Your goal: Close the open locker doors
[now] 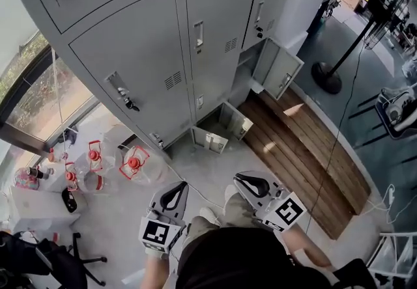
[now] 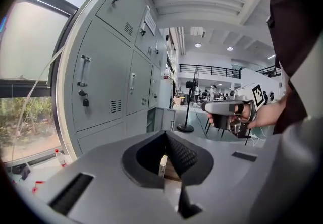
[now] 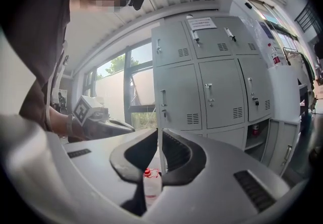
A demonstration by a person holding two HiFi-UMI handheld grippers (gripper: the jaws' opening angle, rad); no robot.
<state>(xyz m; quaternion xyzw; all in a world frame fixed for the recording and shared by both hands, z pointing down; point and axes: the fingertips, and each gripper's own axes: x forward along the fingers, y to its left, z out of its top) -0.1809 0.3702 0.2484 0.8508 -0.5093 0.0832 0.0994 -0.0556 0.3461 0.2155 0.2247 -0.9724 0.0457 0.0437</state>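
A bank of grey lockers [image 1: 130,53] rises ahead of me. Low on its right side one locker door [image 1: 279,68] hangs open, and two small bottom doors [image 1: 208,140] [image 1: 236,122] also stand ajar. In the right gripper view the open compartment [image 3: 258,134] shows a red item inside. The left gripper view has an open door [image 2: 162,117] past the shut lockers. My left gripper [image 1: 182,187] [image 2: 165,134] is shut and empty, well back from the lockers. My right gripper [image 1: 238,178] [image 3: 158,131] is shut on nothing, beside the left one.
Several clear water jugs with red caps [image 1: 133,163] sit on the floor at left, near a window [image 1: 39,92]. A wooden platform [image 1: 306,151] runs along the right of the lockers. A fan stand [image 1: 326,76] and a chair [image 1: 397,109] lie further right.
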